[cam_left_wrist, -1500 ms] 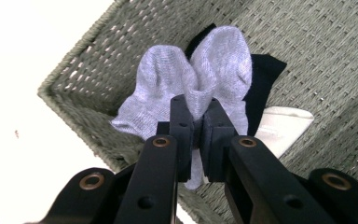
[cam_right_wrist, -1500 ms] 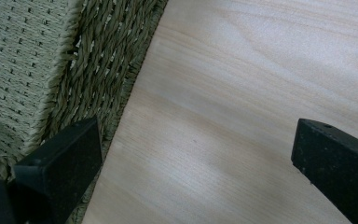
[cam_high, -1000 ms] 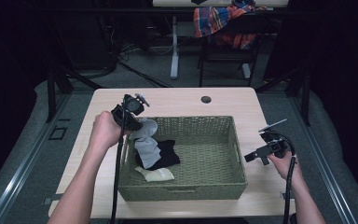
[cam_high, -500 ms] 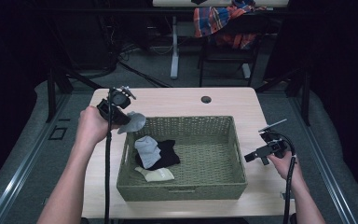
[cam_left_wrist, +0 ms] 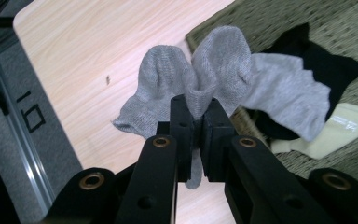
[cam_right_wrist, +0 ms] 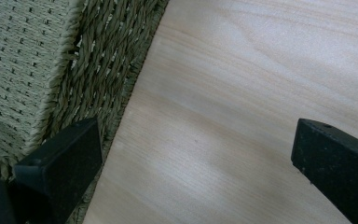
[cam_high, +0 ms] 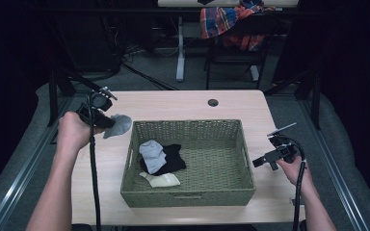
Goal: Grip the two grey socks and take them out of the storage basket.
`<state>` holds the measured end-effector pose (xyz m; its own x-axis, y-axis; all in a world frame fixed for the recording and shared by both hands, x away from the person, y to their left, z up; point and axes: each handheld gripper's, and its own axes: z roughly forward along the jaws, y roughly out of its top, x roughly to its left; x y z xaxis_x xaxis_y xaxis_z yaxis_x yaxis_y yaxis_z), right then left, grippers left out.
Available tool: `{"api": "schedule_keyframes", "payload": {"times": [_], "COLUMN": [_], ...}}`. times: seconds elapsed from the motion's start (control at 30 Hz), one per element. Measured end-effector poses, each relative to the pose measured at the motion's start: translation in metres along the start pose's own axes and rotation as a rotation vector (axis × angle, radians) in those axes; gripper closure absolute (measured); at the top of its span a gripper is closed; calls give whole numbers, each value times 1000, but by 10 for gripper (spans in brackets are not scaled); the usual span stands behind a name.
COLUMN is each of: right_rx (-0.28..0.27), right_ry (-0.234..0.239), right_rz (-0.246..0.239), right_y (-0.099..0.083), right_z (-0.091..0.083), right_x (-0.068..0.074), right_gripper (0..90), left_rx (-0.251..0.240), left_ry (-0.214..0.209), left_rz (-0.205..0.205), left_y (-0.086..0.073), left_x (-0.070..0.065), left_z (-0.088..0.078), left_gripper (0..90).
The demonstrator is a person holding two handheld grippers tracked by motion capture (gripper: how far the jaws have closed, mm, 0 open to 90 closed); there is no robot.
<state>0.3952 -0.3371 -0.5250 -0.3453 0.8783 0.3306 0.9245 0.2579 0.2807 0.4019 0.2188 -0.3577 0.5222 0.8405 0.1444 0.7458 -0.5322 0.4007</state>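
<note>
My left gripper [cam_high: 105,120] hangs over the table just left of the woven basket [cam_high: 188,124], shut on a grey sock [cam_high: 119,125]. In the left gripper view the jaws [cam_left_wrist: 196,119] pinch a fold of that grey sock [cam_left_wrist: 168,84], which bunches up above them. Inside the basket lie another grey sock [cam_high: 152,153], a black sock [cam_high: 174,160] and a cream sock [cam_high: 162,180]. My right gripper [cam_high: 261,162] rests low over the table to the right of the basket, pointing at its wall. Its jaws [cam_right_wrist: 196,158] stand wide open with bare wood between them.
The wooden table [cam_high: 173,103] has a round cable hole [cam_high: 213,102] near its far edge. A chair with a plaid cloth [cam_high: 226,21] stands behind the table. The basket wall [cam_right_wrist: 98,56] lies close by my right gripper's left jaw.
My left gripper has carried the grey sock from above the basket's left corner leftward, out over the table. The right gripper has stayed where it was.
</note>
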Motion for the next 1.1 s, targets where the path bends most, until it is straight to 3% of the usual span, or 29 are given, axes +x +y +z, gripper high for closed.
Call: {"api": "schedule_keyframes", "payload": {"times": [0.23, 0.33, 0.47, 0.77, 0.83, 1.1], "right_rx": [0, 20, -2, -5, 14, -5], "right_ry": [-1, 1, -3, -6, 0, -7], "right_rz": [0, -17, 3, 6, -12, 7], "right_y": [0, 1, 0, 0, 0, 0], "right_z": [0, -1, 1, 1, -1, 1], "right_x": [0, -1, 1, 1, 0, 1], "right_gripper": [15, 15, 15, 15, 15, 15], "left_rx": [21, 22, 29, 37, 48, 61], "left_ry": [15, 7, 9, 18, 13, -11], "left_rz": [-42, -79, -110, -165, -172, -238], "left_y": [-15, -24, -33, -54, -56, -71], "left_x": [14, 23, 29, 32, 32, 39], "left_z": [5, 9, 16, 42, 45, 68], "left_gripper": [852, 851, 852, 854, 854, 854]}}
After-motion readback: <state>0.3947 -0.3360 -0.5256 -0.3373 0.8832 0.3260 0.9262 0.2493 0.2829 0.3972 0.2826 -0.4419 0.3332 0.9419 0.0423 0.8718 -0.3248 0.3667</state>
